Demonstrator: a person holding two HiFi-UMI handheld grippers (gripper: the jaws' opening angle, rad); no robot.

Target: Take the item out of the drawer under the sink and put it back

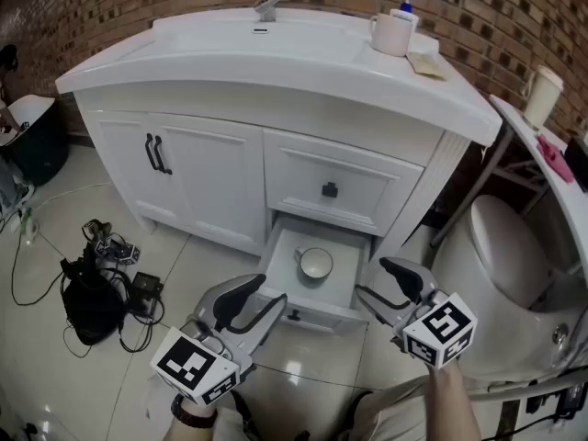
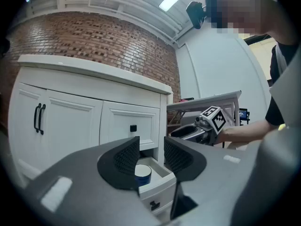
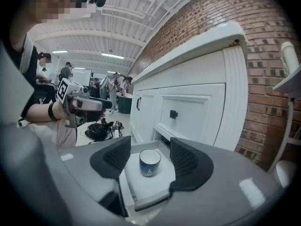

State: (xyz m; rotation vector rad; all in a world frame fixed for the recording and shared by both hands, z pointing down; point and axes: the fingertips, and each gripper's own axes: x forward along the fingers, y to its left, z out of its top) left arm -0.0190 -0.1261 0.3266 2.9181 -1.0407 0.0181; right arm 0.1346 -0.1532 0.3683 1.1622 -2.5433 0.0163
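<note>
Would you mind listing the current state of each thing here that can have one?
Lower drawer: pulled open.
Upper drawer: closed.
Cabinet doors: closed.
Mug: upright inside the open drawer, not gripped.
Left gripper: jaws apart, empty.
Right gripper: jaws apart, empty.

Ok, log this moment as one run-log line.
drawer: open | mug: upright in drawer | left gripper: open, empty | right gripper: open, empty, short of mug

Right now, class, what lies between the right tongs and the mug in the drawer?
Only the rim of the drawer and its bare floor; the right gripper view shows it.
</note>
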